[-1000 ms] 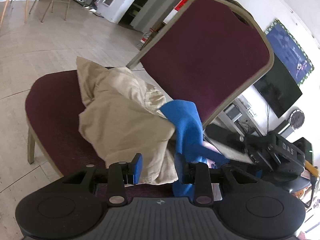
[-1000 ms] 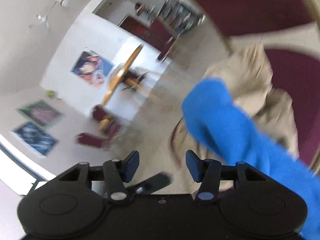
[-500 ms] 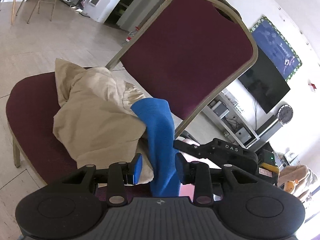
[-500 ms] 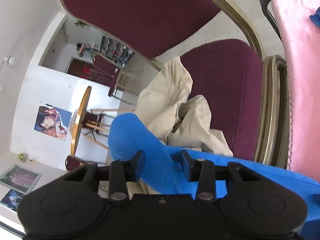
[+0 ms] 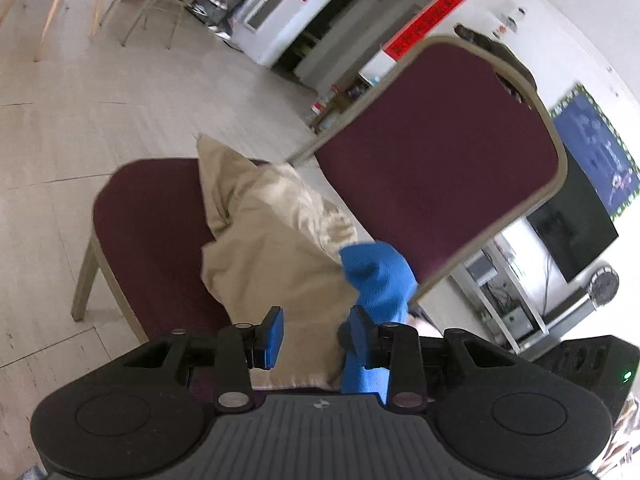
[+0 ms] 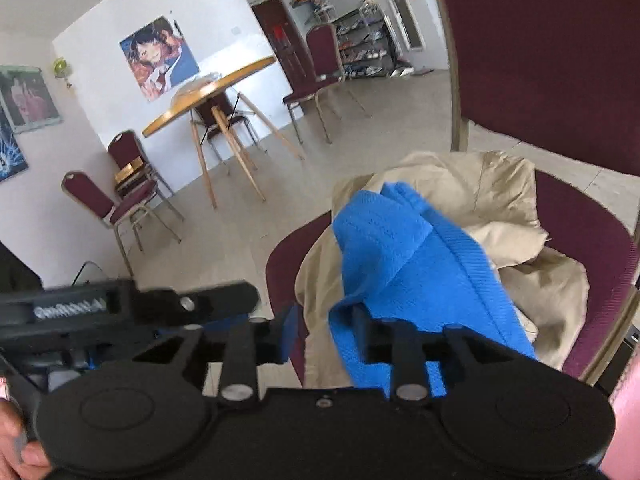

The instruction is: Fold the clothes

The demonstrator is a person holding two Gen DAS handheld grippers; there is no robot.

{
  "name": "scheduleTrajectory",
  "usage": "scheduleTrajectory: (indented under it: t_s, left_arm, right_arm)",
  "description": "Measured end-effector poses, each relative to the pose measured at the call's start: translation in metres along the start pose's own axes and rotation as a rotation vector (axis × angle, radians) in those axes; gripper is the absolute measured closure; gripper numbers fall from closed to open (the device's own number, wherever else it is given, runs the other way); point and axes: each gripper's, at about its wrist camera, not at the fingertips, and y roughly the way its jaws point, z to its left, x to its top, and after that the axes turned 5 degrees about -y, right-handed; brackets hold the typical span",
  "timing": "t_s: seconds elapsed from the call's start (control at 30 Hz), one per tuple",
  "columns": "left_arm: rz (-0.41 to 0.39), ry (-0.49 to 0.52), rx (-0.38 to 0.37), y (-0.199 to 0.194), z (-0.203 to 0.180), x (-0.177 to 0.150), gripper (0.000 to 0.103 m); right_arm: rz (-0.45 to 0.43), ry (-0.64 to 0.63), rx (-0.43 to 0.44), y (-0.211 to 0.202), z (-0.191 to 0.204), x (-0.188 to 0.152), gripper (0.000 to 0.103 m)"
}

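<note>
A crumpled beige garment lies on the maroon chair seat. A blue knitted cloth rests on its right side and hangs down in front. My left gripper hovers at the seat's front edge; its jaws are opening, the blue cloth brushes the right finger, and nothing is pinched. In the right wrist view the blue cloth drapes over the right finger of my right gripper. Those jaws are closing, with only the cloth's edge in the gap. The beige garment lies behind.
The chair's tall maroon backrest rises behind the clothes. A pink padded surface is at the right edge. A round wooden table and more maroon chairs stand across the tiled floor. A hand shows at the lower left.
The right gripper swung and rolled round to face the chair from the front, its jaws narrowing. The blue cloth went from between its fingers to over the right one. The left gripper's view shifted slightly.
</note>
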Motion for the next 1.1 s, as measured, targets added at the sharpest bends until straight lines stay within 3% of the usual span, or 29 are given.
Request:
scheduleTrajectory:
  t_s: [0.07, 0.2, 0.3, 0.4, 0.57, 0.63, 0.67, 0.7, 0.73, 0.87, 1.03, 1.1]
  left_arm:
    - [0.007, 0.053, -0.015, -0.001, -0.012, -0.002, 0.061]
    - [0.020, 0.206, -0.015, 0.004, -0.049, -0.008, 0.049]
    - [0.021, 0.276, 0.062, 0.020, -0.076, -0.011, 0.044]
    - [0.025, 0.382, 0.217, 0.042, -0.105, -0.019, 0.038]
    - [0.016, 0.503, 0.504, 0.087, -0.127, -0.032, 0.043]
    - [-0.001, 0.443, 0.510, 0.085, -0.118, -0.025, 0.067]
    - [-0.006, 0.400, 0.477, 0.080, -0.113, -0.021, 0.074]
    - [-0.009, 0.354, 0.429, 0.074, -0.108, -0.016, 0.091]
    - [-0.016, 0.320, 0.381, 0.070, -0.104, -0.011, 0.100]
    - [-0.037, 0.281, 0.164, 0.057, -0.098, 0.002, 0.102]
    - [-0.109, 0.274, -0.186, 0.045, -0.104, 0.026, 0.102]
    - [-0.128, 0.235, -0.232, 0.048, -0.102, 0.039, 0.102]
  right_arm:
    - [-0.017, 0.039, -0.019, -0.021, -0.002, 0.002, 0.069]
    - [-0.088, 0.180, -0.145, -0.085, -0.023, -0.006, 0.061]
    - [-0.157, 0.278, -0.205, -0.134, -0.041, -0.013, 0.057]
    - [-0.214, 0.364, -0.239, -0.165, -0.060, -0.023, 0.050]
    - [-0.292, 0.459, -0.254, -0.196, -0.082, -0.048, 0.047]
    - [-0.306, 0.483, -0.257, -0.200, -0.089, -0.057, 0.047]
    - [-0.307, 0.491, -0.258, -0.202, -0.091, -0.061, 0.047]
    - [-0.309, 0.499, -0.260, -0.205, -0.093, -0.066, 0.047]
    - [-0.310, 0.508, -0.261, -0.207, -0.095, -0.070, 0.047]
    - [-0.316, 0.559, -0.255, -0.210, -0.105, -0.085, 0.047]
    - [-0.362, 0.646, -0.202, -0.213, -0.115, -0.098, 0.047]
    - [-0.387, 0.672, -0.173, -0.211, -0.117, -0.099, 0.047]
